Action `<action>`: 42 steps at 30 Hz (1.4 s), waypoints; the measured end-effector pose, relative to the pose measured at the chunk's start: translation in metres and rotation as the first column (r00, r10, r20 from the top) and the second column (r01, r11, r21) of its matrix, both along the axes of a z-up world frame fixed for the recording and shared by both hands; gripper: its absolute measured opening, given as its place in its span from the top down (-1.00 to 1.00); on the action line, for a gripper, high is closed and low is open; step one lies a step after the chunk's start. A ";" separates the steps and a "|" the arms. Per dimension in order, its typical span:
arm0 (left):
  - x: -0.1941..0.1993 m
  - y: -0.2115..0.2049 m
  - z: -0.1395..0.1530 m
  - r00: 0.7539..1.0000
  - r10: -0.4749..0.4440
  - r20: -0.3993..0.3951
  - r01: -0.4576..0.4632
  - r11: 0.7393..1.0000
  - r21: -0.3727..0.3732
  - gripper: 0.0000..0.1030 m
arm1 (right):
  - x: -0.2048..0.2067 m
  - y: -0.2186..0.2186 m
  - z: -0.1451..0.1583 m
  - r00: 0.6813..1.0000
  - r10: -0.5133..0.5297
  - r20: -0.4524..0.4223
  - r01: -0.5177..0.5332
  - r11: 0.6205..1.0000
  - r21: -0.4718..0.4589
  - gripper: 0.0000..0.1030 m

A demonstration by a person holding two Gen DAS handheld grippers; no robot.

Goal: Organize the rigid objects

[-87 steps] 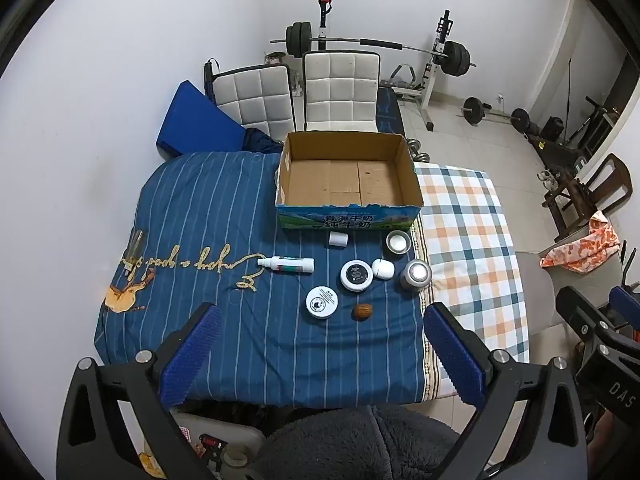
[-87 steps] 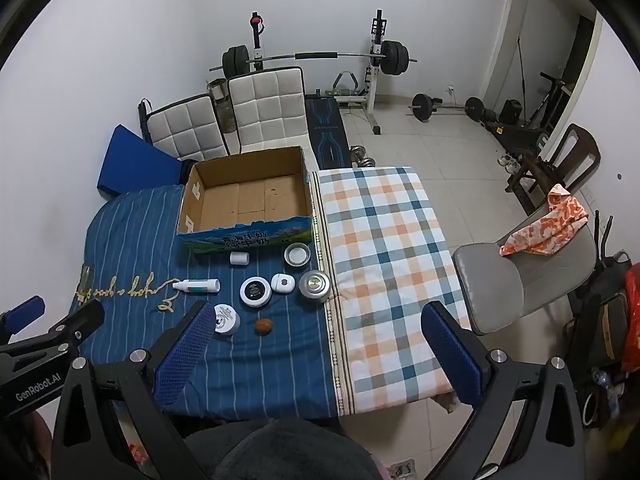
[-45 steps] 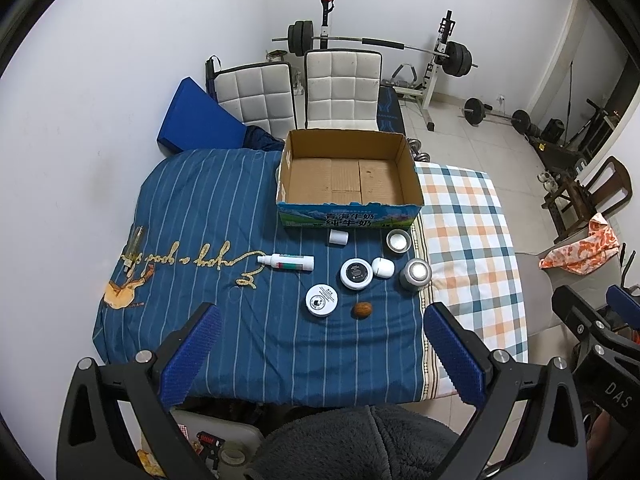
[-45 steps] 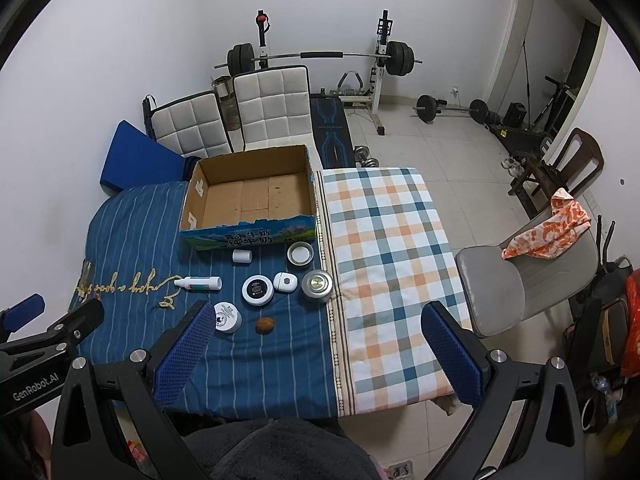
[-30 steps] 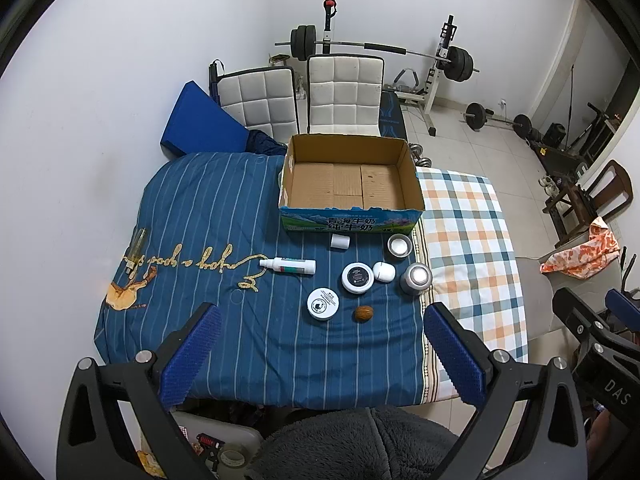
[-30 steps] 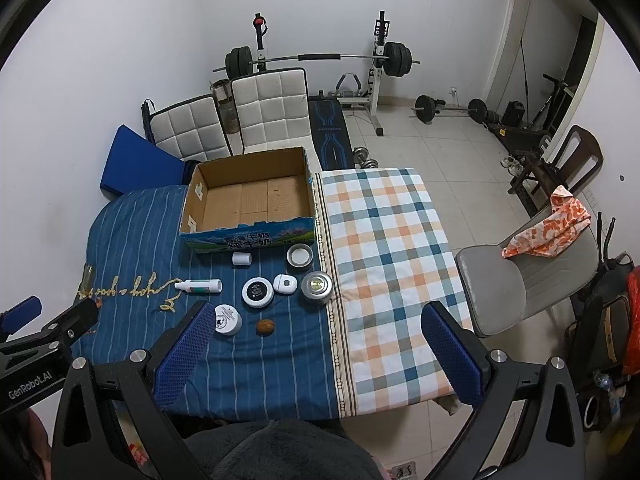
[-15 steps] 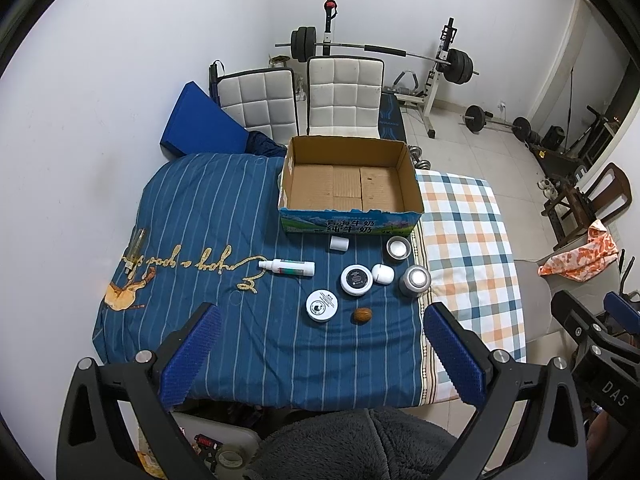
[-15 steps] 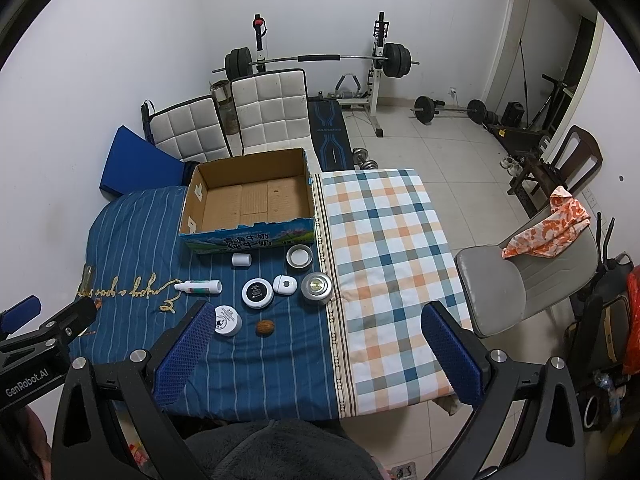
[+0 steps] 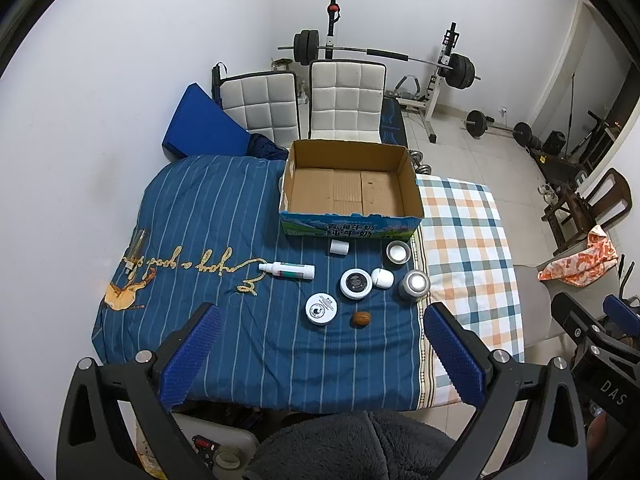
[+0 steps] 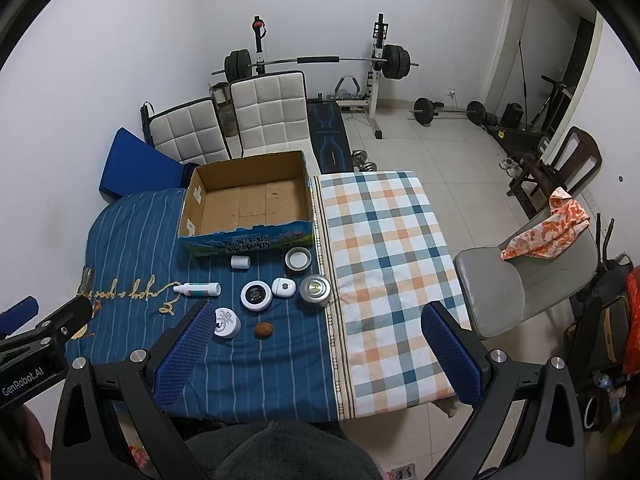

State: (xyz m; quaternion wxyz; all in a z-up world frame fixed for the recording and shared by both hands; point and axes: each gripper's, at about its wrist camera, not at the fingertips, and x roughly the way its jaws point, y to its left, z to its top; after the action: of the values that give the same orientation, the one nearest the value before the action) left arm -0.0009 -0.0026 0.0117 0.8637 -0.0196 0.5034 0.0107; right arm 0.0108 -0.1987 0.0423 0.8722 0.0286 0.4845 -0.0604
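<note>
Both the left gripper (image 9: 320,354) and right gripper (image 10: 316,348) hang spread wide and empty, well short of the cardboard box (image 9: 350,188). Just before the box lie a spray bottle (image 9: 286,271), white jars (image 9: 355,284), a metal tin (image 9: 414,285) and a walnut (image 9: 361,318).

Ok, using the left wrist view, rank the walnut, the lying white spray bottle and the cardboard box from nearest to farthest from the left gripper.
1. walnut, just ahead of the left gripper, slightly right of centre.
2. white spray bottle, lying farther up the blue cloth, left of centre.
3. cardboard box, at the table's far side.
</note>
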 end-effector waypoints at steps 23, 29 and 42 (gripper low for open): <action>0.078 0.012 -0.093 0.990 0.054 -0.127 -0.058 0.998 -0.026 -1.00 | 0.081 -0.024 -0.080 0.991 0.004 -0.133 -0.003 1.000 0.011 -1.00; 0.142 0.020 -0.208 0.940 0.083 -0.330 -0.090 0.996 -0.008 -1.00 | 0.152 -0.034 -0.201 0.957 0.013 -0.290 -0.002 0.999 0.036 -1.00; 0.220 -0.029 -0.404 0.801 0.023 -0.599 -0.063 0.997 -0.045 -0.99 | 0.232 -0.029 -0.441 0.803 0.027 -0.595 0.035 0.995 0.091 -0.73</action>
State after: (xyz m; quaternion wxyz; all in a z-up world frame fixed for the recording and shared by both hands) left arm 0.2194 -0.0313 -0.3922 0.6598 -0.0536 0.7493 0.0202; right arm 0.2432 -0.2276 -0.3989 0.6735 0.0516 0.7361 -0.0444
